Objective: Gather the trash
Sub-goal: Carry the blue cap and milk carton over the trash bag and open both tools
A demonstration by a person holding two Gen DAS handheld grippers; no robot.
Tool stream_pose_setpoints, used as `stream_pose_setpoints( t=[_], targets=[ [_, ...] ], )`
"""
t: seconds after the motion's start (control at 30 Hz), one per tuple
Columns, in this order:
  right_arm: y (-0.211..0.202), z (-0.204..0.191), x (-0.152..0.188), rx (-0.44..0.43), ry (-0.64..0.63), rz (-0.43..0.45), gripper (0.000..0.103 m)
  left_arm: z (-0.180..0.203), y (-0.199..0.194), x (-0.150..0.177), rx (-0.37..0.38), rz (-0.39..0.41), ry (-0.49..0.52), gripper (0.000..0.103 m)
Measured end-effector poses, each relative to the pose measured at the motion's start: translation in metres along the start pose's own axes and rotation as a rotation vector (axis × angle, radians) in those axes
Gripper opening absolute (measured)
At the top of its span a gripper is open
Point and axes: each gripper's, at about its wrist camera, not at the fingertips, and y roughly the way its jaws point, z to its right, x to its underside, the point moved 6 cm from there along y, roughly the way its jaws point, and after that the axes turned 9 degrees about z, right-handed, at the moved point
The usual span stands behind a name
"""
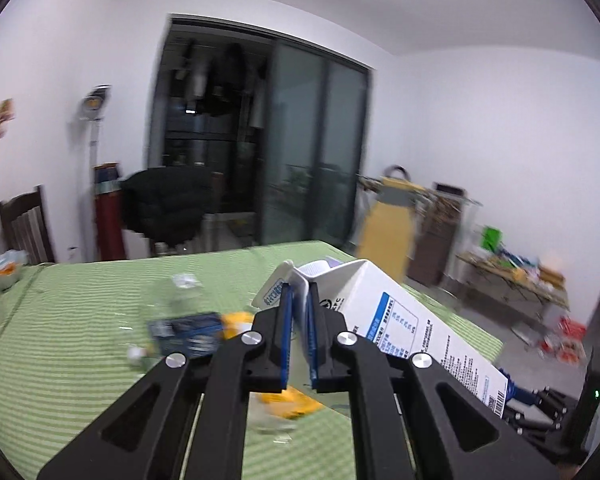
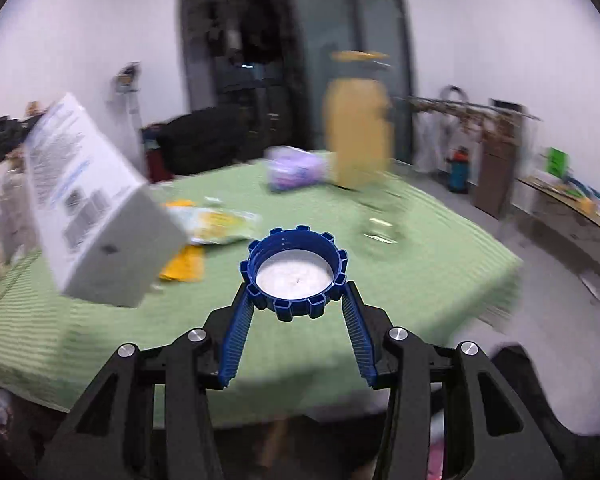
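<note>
My left gripper (image 1: 299, 300) is shut on the folded top seam of a white milk carton (image 1: 412, 320), which hangs tilted down to the right above the green striped tablecloth (image 1: 80, 320). The same carton (image 2: 88, 208) shows at the left of the right wrist view, held up over the table. My right gripper (image 2: 296, 296) is shut on a blue ridged bottle cap (image 2: 294, 274), its white inside facing the camera. On the cloth lie yellow wrappers (image 2: 216, 224), a dark blue packet (image 1: 186, 334) and a purple pack (image 2: 296, 170).
A yellow ironing board (image 2: 358, 136) stands past the table's far edge. A clear glass (image 2: 380, 224) sits on the cloth at the right. A dark chair (image 1: 168, 204), a wooden chair (image 1: 26, 226), a sliding glass door (image 1: 300, 140) and a cluttered low shelf (image 1: 512, 280) surround the table.
</note>
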Motion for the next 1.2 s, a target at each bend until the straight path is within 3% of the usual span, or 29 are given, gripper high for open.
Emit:
stream_pose_setpoints(
  t=[0.17,0.27,0.4,0.8,1.03,1.1,1.2],
  targets=[
    [-0.011,0.094,0.049,0.199,0.044,-0.079,0.045,0.085,0.030,0.041,0.148,-0.103,0.064,0.004],
    [-0.019,0.142,0.084,0.273,0.110,-0.130,0.045,0.139,0.047,0.067,0.228,-0.171,0.107,0.004],
    [-0.021,0.188,0.125,0.344,0.176,-0.190,0.045,0.178,0.057,0.091,0.289,-0.207,0.126,0.004],
    [-0.009,0.253,0.212,0.419,0.326,-0.350,0.046,0.271,0.077,0.187,0.367,-0.373,0.277,0.005],
    [0.005,0.275,0.235,0.375,0.456,-0.334,0.046,0.304,0.078,0.237,0.392,-0.446,0.355,0.006],
    [0.015,0.282,0.236,0.367,0.480,-0.333,0.057,0.312,0.080,0.248,0.398,-0.468,0.361,0.006],
    [0.023,0.293,0.239,0.369,0.510,-0.338,0.057,0.322,0.081,0.264,0.409,-0.494,0.374,0.006]
  ],
)
